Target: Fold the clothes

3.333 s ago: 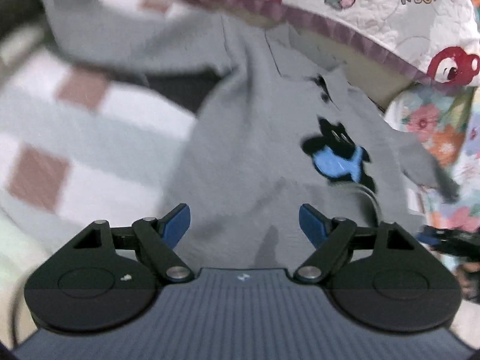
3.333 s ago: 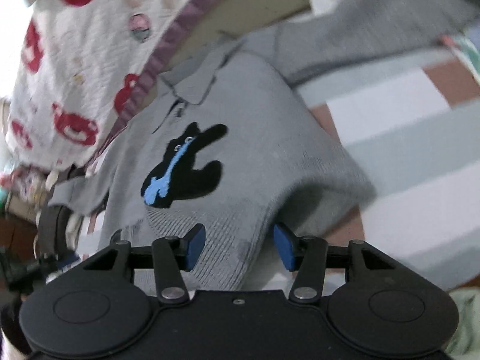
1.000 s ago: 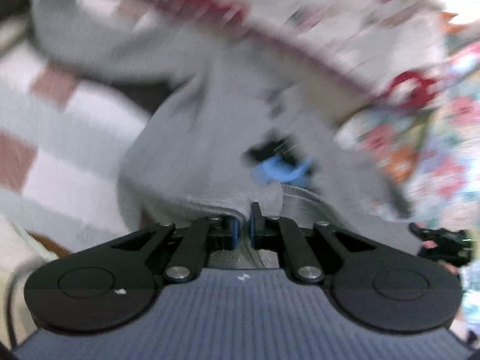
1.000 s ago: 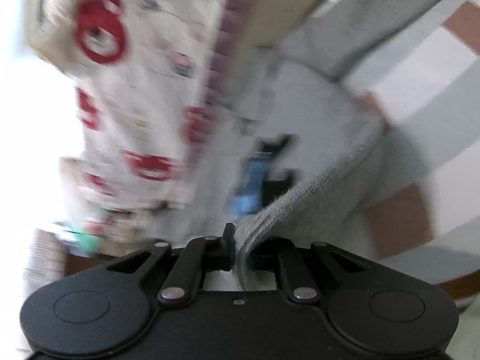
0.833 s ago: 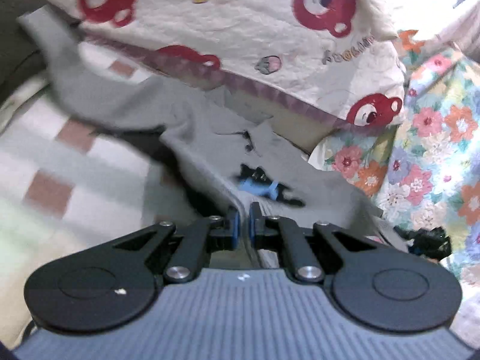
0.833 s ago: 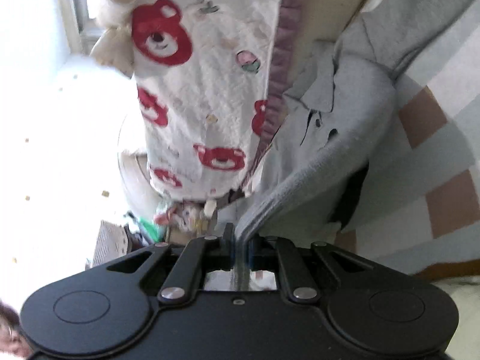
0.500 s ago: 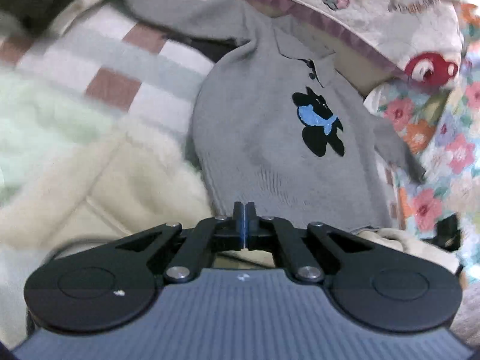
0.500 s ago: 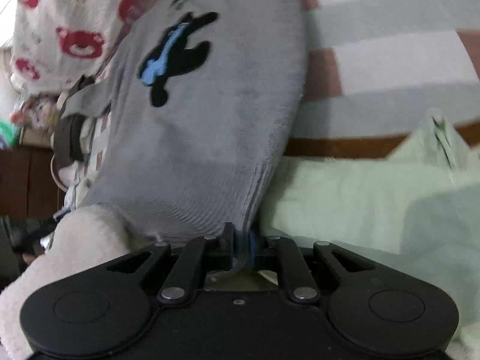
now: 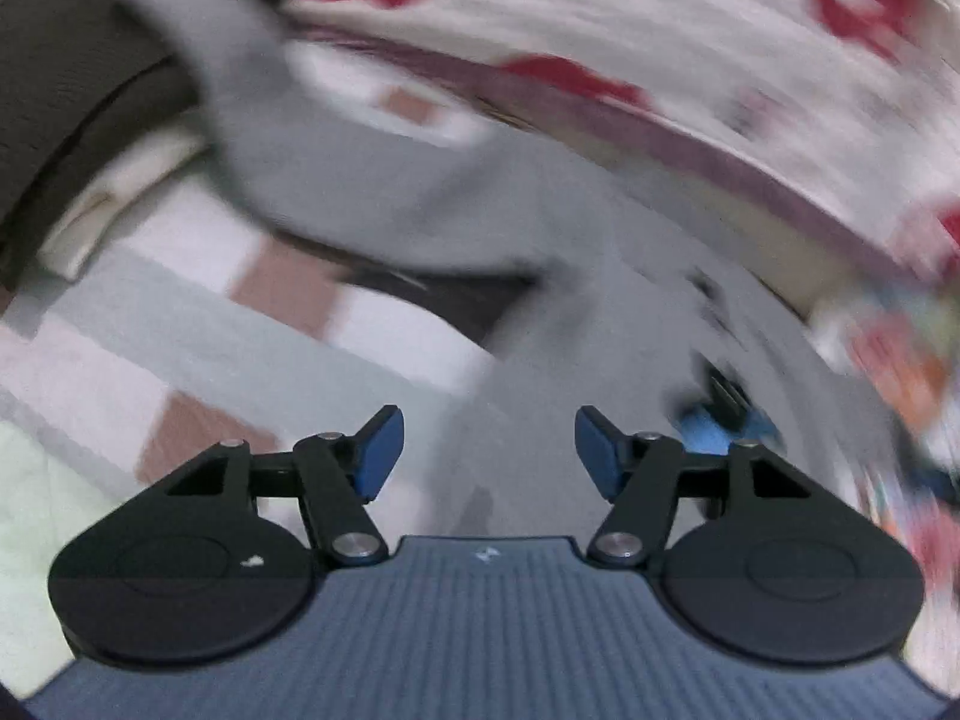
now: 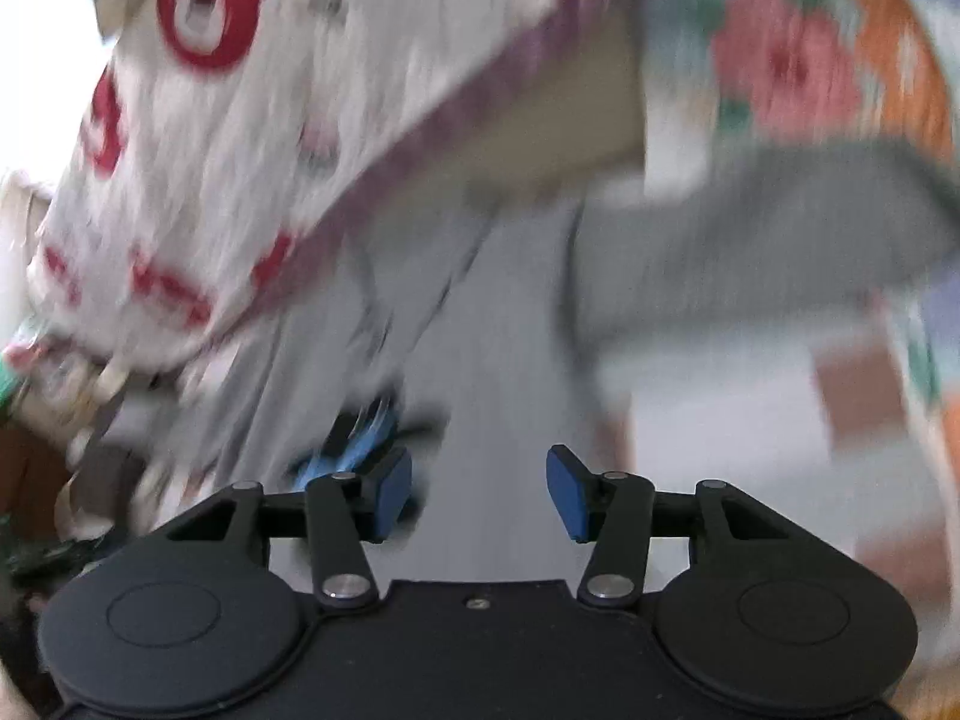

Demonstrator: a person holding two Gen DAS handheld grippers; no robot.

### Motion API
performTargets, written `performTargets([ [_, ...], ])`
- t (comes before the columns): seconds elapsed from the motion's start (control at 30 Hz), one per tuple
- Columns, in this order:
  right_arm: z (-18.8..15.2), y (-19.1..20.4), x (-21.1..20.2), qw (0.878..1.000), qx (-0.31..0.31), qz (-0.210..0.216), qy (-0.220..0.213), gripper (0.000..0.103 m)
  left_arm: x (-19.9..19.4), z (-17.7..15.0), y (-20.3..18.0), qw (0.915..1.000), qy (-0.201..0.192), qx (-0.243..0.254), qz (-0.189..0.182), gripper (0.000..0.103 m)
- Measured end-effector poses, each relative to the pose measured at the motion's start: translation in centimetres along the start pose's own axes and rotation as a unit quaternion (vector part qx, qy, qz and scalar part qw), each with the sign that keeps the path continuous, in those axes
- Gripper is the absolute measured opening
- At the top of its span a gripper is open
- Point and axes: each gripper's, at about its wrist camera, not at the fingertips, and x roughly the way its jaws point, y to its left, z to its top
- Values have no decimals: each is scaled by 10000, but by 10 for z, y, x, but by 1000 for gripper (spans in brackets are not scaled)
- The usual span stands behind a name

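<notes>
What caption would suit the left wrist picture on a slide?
Left tongs opening with nothing between them, above a grey sweater spread on a checked blanket; view blurred.

**Grey knit among checks, bears and flowers**

The sweater [image 9: 540, 312] is plain grey, with a black-and-blue motif [image 10: 360, 438] on its front. The blanket [image 9: 180, 360] under it is checked in white, pale green and brown-pink. The quilt [image 10: 240, 150] is white with red bears and a mauve border. The floral cloth [image 10: 810, 72] shows pink and orange blooms.
</notes>
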Motion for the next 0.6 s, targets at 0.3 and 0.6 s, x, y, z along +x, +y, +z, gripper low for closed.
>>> performTargets([
  [0.3, -16, -6, 65, 9974, -556, -348, -303, 55, 57, 62, 60, 9841, -1408, -265, 1046, 65],
  [0.6, -27, -33, 70, 9949, -675, -661, 343, 55, 93, 117, 54, 9778, -1415, 308, 1516, 62],
])
